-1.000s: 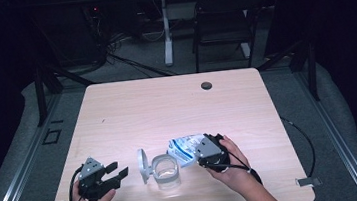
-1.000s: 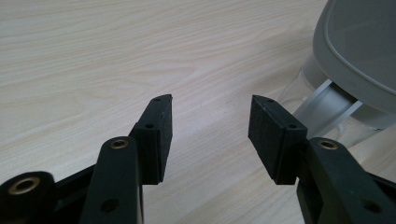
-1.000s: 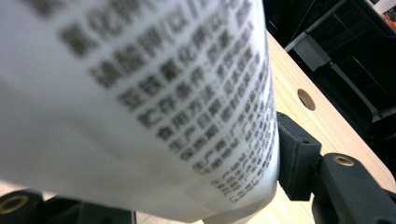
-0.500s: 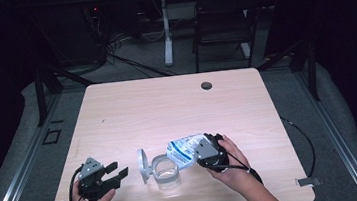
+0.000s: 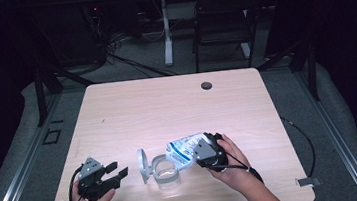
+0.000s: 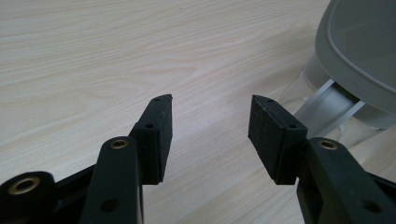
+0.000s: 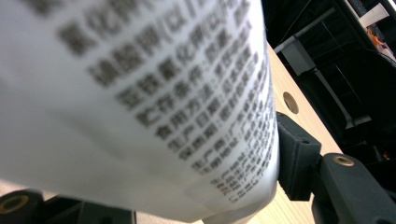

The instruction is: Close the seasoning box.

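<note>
High view: jar [image 5: 166, 172] between bag [image 5: 184, 150] and left gripper [image 5: 118, 170].

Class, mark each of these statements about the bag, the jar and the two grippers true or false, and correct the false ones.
1. The right gripper holds a bag. True.
2. The bag is tilted over the jar. True.
3. The left gripper grips the jar. False: its jaws are open and empty, beside the jar.
4. The jar's lid is shut. False: it stands flipped open at the jar's left side.
5. The bag bears printed text. True.
</note>
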The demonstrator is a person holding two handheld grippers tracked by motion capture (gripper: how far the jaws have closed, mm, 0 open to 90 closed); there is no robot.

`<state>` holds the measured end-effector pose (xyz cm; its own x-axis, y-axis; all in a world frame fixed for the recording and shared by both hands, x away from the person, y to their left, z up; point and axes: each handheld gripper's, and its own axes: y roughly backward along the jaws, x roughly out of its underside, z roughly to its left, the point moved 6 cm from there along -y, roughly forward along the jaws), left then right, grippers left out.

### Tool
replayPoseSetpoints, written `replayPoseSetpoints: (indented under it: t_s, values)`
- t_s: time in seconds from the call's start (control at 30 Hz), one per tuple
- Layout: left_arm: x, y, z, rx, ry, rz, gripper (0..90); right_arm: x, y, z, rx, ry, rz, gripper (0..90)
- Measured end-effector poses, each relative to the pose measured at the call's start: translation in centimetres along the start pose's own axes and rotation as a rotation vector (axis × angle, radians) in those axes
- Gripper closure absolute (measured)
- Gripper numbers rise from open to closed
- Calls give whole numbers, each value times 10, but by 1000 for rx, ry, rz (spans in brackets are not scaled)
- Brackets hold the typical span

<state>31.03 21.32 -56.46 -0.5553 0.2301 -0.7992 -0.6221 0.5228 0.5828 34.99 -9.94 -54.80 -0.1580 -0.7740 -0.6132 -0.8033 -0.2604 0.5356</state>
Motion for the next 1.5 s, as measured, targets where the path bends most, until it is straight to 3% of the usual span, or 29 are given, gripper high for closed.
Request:
replayPoseSetpoints:
  t_s: [0.7, 0.77, 0.87, 0.93, 1.23, 1.3, 1.5]
  values:
    - [0, 0, 1, -4, 2, -2, 503, -2, 1, -3, 49, 93, 7, 434]
    - [0, 0, 1, -4, 1, -1, 502, -1, 3, -4, 61, 136, 36, 434]
    - [0, 0, 0, -3, 2, -1, 502, -1, 0, -2, 66, 141, 19, 435]
    - [0, 0, 0, -2, 2, -2, 502, 0, 1, -2, 71, 175, 44, 435]
    - [0, 1, 0, -6, 3, -1, 502, -1, -1, 1, 91, 192, 25, 436]
    - [0, 1, 0, -6, 2, 0, 502, -1, 1, 0, 98, 213, 45, 436]
    - [0, 0, 0, -3, 3, -1, 502, -1, -1, 2, 100, 211, 33, 437]
